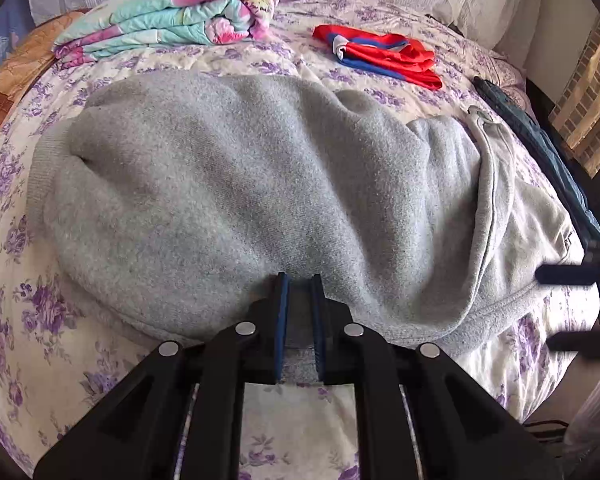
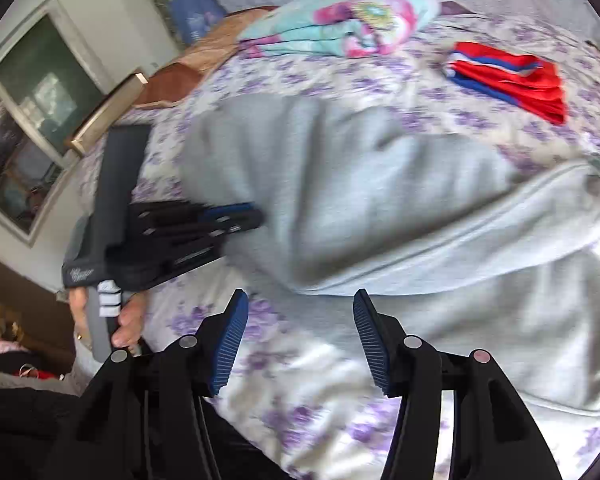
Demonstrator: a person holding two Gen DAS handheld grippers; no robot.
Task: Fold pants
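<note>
Grey fleece pants [image 1: 240,184] lie in a loose heap across the floral bedspread [image 1: 20,300]. My left gripper [image 1: 300,280] is at their near edge, its blue pads close together with a fold of grey fabric pinched between them. The right wrist view, which is blurred, shows the pants [image 2: 380,200] and the left gripper [image 2: 256,216] at their left edge, held by a hand [image 2: 128,320]. My right gripper [image 2: 300,300] stands open over bare bedspread just short of the pants, nothing between its pads. It shows blurred at the right edge of the left wrist view [image 1: 548,308].
A folded flowered quilt [image 1: 172,16] lies at the back left of the bed. A red and blue garment [image 1: 380,54] lies behind the pants. A dark blue garment [image 1: 540,148] runs along the bed's right edge. A window [image 2: 32,140] is on the wall to the left.
</note>
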